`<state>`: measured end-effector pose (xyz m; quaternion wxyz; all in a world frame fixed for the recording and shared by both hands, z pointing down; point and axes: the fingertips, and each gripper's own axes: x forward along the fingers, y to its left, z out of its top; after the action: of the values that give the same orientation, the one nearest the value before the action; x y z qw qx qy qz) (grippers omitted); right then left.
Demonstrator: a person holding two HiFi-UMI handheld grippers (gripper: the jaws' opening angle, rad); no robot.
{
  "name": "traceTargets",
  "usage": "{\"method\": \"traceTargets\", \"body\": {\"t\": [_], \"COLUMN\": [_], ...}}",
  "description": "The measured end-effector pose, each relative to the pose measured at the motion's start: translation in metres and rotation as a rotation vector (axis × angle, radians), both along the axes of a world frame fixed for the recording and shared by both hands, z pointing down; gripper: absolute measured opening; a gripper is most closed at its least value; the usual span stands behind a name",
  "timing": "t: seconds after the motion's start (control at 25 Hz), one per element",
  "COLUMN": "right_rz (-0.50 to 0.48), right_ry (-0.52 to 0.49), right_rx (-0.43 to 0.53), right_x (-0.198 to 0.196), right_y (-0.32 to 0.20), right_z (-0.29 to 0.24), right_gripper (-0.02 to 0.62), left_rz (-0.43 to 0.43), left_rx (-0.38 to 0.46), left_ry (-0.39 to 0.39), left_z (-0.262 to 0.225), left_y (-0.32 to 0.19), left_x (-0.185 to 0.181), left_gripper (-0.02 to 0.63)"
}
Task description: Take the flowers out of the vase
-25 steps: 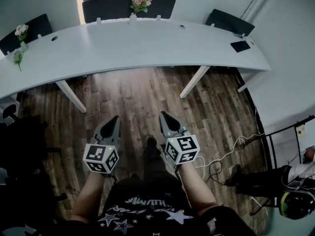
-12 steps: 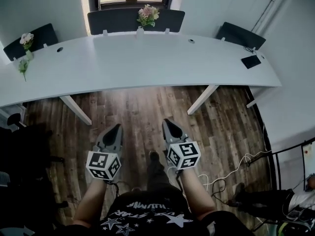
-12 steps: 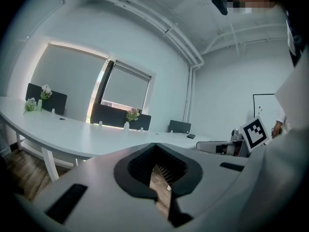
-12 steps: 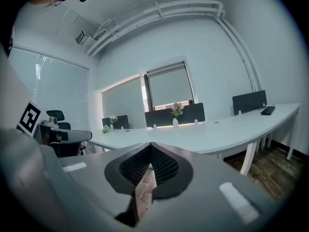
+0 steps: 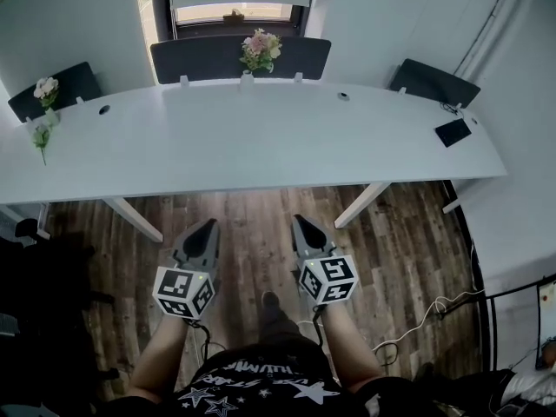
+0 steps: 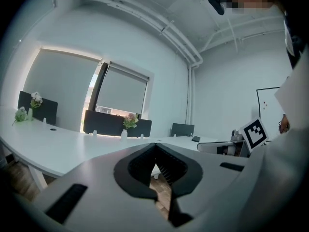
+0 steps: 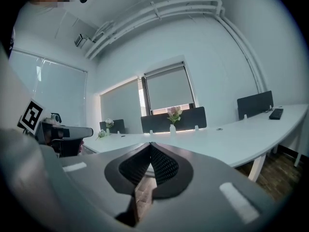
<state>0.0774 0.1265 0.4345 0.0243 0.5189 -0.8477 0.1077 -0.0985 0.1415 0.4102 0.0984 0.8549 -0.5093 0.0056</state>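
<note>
A small white vase point(image 5: 248, 78) with pink and white flowers point(image 5: 261, 49) stands at the far edge of a long curved white table point(image 5: 261, 142); it also shows far off as the vase point(image 6: 124, 134) in the left gripper view and the vase point(image 7: 172, 128) in the right gripper view. A second vase with flowers point(image 5: 45, 89) stands at the table's far left, with a loose flower point(image 5: 40, 134) lying beside it. My left gripper point(image 5: 208, 229) and right gripper point(image 5: 301, 225) are both shut and empty, held side by side over the wooden floor, short of the table's near edge.
Dark chairs point(image 5: 239, 57) stand behind the table, with another chair point(image 5: 432, 81) at the right and one point(image 5: 61, 81) at the left. A black device point(image 5: 453, 132) lies on the table's right end. White table legs point(image 5: 133, 218) slant to the floor. A white cable point(image 5: 426, 315) trails at the lower right.
Both grippers have travelled forward toward the table, which now sits lower and nearer in the head view. Their jaws stayed shut.
</note>
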Motion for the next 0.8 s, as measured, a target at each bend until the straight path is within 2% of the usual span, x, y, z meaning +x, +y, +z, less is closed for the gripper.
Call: {"method": "traceTargets", "body": {"t": [0.44,0.8], "right_rz": [-0.060,-0.092], "right_ry": [-0.009,-0.013], "right_rx": [0.000,-0.020], "right_x": [0.033,0.073], "right_y": [-0.095,-0.160], "right_z": [-0.012,0.000], "right_gripper": [0.002,0.002], "left_rz": [-0.051,-0.097], "left_rx": [-0.003,-0.018], "left_ry": [-0.008,0.005], "left_z": [-0.008,0.002], "left_y": [-0.094,-0.158], "left_x": [0.040,0.073], "left_gripper": [0.009,0.009]}}
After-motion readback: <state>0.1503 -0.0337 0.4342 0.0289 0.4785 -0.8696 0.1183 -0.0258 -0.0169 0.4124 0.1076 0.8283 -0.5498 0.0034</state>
